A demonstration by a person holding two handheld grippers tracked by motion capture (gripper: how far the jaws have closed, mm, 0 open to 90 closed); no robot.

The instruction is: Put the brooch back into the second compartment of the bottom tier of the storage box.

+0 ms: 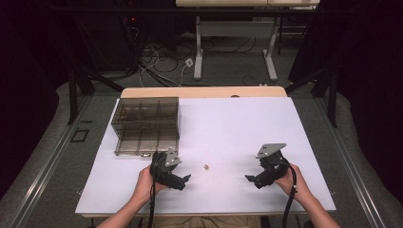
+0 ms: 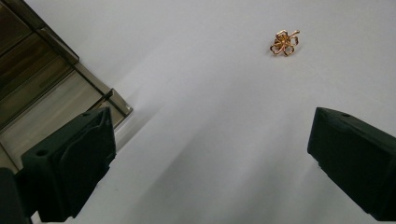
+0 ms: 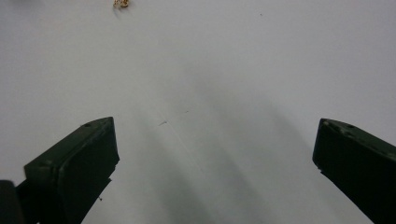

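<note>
Gold flower charm [image 1: 206,166] lies near the desk's [image 1: 237,128] front edge, between both spread, empty hand-held grippers [image 1: 187,179] [image 1: 249,178].

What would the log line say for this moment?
left gripper: open, empty | right gripper: open, empty | gold flower charm: lying on white table between grippers | smoky drawer box: drawer pulled out

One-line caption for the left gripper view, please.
Open left gripper over white table, gold flower charm ahead, smoky drawer box at left.
</note>
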